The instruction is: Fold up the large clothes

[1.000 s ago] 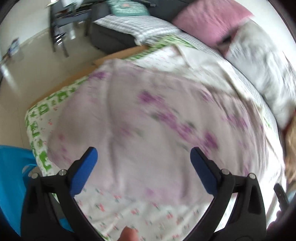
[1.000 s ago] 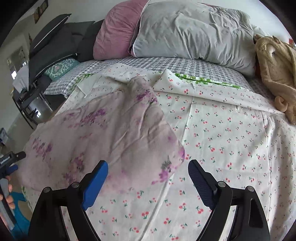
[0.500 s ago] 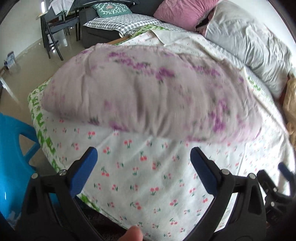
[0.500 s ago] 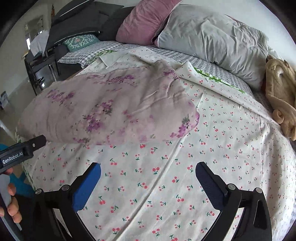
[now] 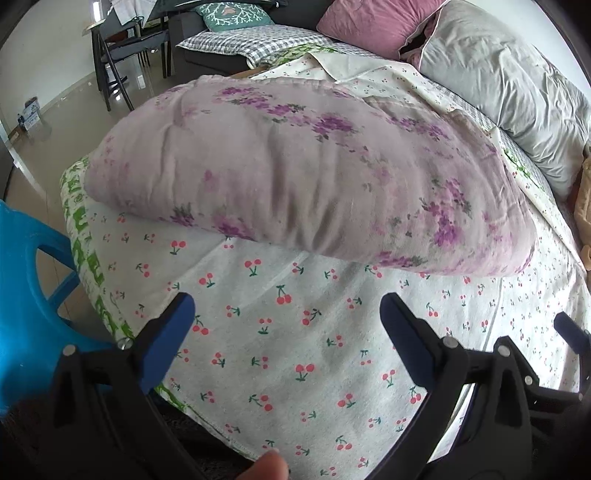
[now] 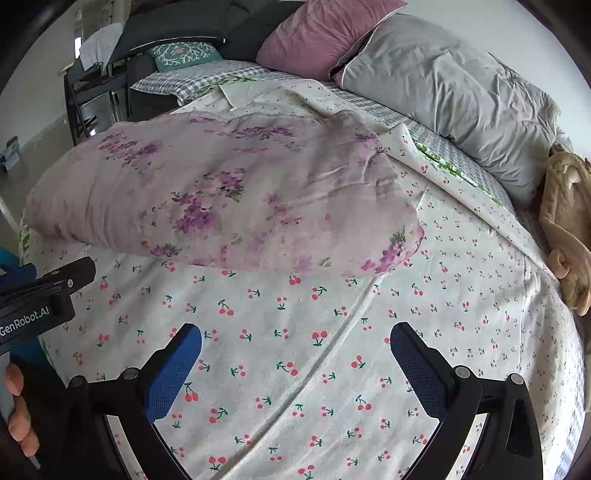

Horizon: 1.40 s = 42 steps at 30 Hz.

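A pale pink garment with purple flowers lies folded flat on the cherry-print bed sheet; it also shows in the right wrist view. My left gripper is open and empty, hovering over bare sheet just short of the garment's near edge. My right gripper is open and empty, also over bare sheet in front of the garment. The right gripper's body shows at the lower right of the left wrist view, and the left gripper's body at the left edge of the right wrist view.
A grey pillow and a pink pillow lie at the bed's head. A tan plush toy lies at the right. A blue plastic stool stands by the bed's left edge. A dark sofa and chair stand behind.
Both grippers have pulled back from the garment toward the near edge of the bed. The garment, earlier close under the left gripper, now lies settled ahead of both.
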Motion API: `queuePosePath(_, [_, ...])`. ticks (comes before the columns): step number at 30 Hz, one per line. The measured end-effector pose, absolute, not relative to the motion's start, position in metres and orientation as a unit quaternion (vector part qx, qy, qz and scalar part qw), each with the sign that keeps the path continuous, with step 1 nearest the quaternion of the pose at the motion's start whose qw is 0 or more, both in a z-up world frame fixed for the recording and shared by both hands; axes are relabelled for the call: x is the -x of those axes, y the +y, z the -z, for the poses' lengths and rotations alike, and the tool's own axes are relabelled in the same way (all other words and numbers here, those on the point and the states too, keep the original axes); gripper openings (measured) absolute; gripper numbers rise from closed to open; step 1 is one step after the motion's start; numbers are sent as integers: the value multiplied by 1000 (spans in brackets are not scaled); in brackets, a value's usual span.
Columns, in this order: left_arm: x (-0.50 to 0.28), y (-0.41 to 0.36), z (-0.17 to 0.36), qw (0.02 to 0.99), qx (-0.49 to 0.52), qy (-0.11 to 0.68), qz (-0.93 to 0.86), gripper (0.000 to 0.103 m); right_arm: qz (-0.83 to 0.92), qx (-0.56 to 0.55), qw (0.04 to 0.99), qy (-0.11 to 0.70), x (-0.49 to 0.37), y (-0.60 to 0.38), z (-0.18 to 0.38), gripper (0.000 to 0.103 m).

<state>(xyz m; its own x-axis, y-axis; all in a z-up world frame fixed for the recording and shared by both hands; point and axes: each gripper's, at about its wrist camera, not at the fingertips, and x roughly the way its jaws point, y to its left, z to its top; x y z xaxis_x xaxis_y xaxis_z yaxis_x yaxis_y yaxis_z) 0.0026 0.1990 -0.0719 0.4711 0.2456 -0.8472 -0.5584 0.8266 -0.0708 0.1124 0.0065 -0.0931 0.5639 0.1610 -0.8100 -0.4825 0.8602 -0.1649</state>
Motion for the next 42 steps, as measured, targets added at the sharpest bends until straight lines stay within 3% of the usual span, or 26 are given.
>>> queuePosePath(42, [-10,185,76,842,164,477,-190,100,-196,163,852,457,-117,-3,104,103])
